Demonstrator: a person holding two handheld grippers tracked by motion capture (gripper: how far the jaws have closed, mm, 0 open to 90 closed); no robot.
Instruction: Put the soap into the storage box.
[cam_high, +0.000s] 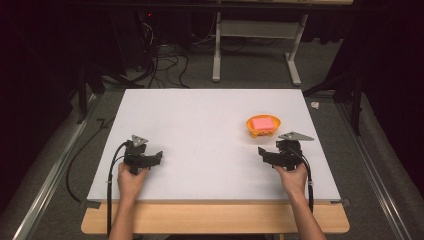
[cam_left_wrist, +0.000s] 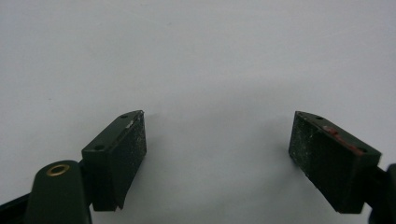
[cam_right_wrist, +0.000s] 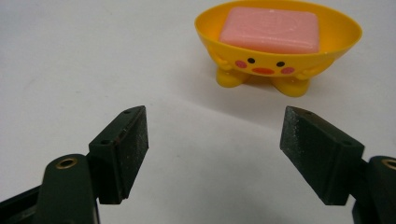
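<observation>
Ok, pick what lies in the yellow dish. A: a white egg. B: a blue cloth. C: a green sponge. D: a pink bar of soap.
D: a pink bar of soap rests flat inside the yellow dish, ahead of the right gripper, whose jaws stand open.

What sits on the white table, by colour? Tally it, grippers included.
Yellow-orange: 1, the soap dish
Pink: 1, the soap bar in the dish
Black: 2, the left gripper and the right gripper, both open
Total: 4
</observation>
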